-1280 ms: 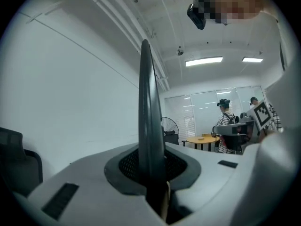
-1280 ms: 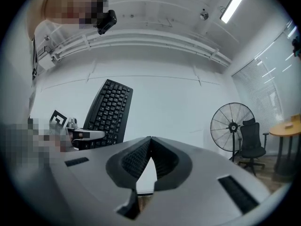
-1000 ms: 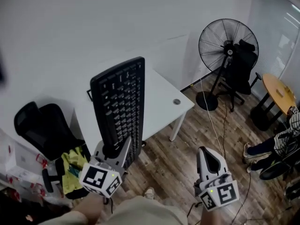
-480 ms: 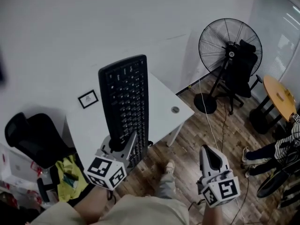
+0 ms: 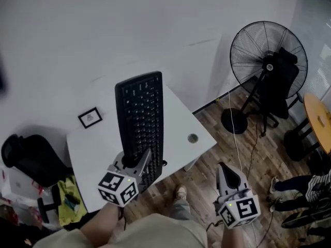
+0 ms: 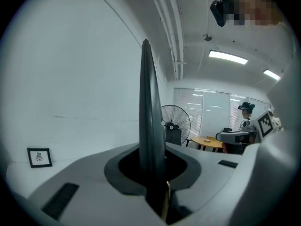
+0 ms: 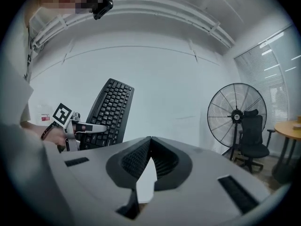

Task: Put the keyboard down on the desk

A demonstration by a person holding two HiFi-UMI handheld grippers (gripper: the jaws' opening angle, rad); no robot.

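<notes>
A black keyboard [image 5: 139, 120] hangs lengthwise over the white desk [image 5: 178, 120], held by its near end. My left gripper [image 5: 135, 160] is shut on that end. The left gripper view shows the keyboard [image 6: 150, 121] edge-on, rising between the jaws. My right gripper [image 5: 230, 175] hangs lower right over the wooden floor, off the desk's front edge, its jaws closed tip to tip with nothing between them. From the right gripper view the keyboard [image 7: 109, 113] and the left gripper [image 7: 80, 126] show at the left against the white wall.
A small framed picture [image 5: 89, 117] stands at the desk's back left, and a round cable hole [image 5: 193, 138] lies near its right edge. A black office chair [image 5: 28, 159] stands left of the desk. To the right are a pedestal fan [image 5: 266, 61], another chair and a round wooden table [image 5: 319, 122].
The person has stepped closer to the desk, which now lies under the keyboard. The keyboard stays in the left gripper and has shifted right. The framed picture has come into sight.
</notes>
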